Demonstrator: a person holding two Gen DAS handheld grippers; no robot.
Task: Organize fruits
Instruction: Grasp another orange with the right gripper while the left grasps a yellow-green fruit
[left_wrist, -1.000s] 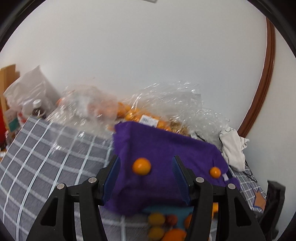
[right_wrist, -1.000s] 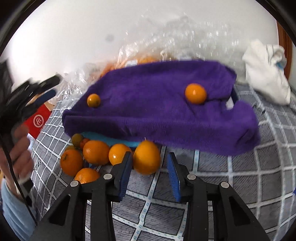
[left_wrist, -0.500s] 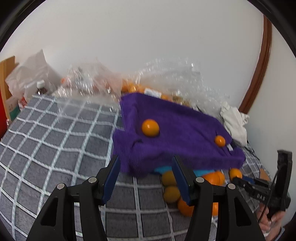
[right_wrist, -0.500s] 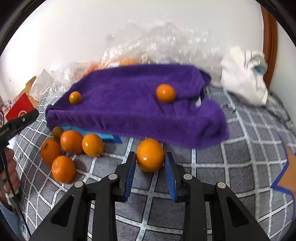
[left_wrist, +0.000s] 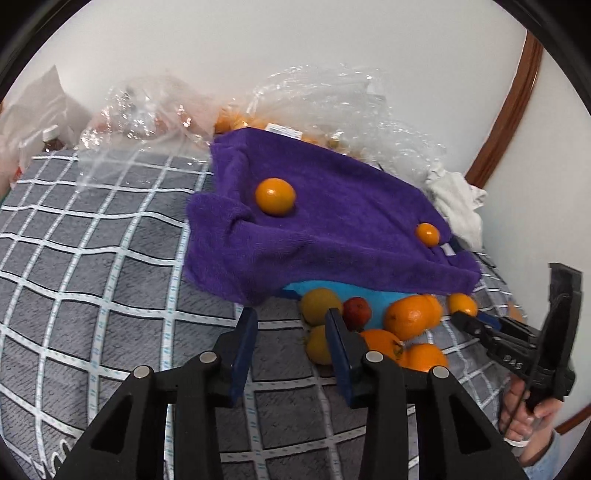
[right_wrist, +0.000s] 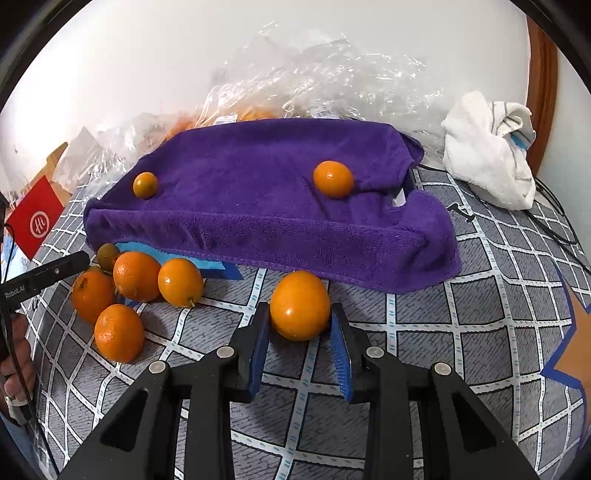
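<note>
right hand-held gripper (right_wrist: 299, 332) | straddles the orange (right_wrist: 300, 305), pads beside it, grip unclear (gap not readable) | orange dead ahead, just before the towel (right_wrist: 258, 206) front edge | left hand-held gripper (left_wrist: 290, 341) released, farther off, fruit pile right of it

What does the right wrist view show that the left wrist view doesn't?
Only the right wrist view: the right gripper closed on a large orange, and a red card. Only the left: the left gripper open over checked cloth, and a small red fruit. Both: the purple towel carrying two small oranges, and the white rag.
</note>
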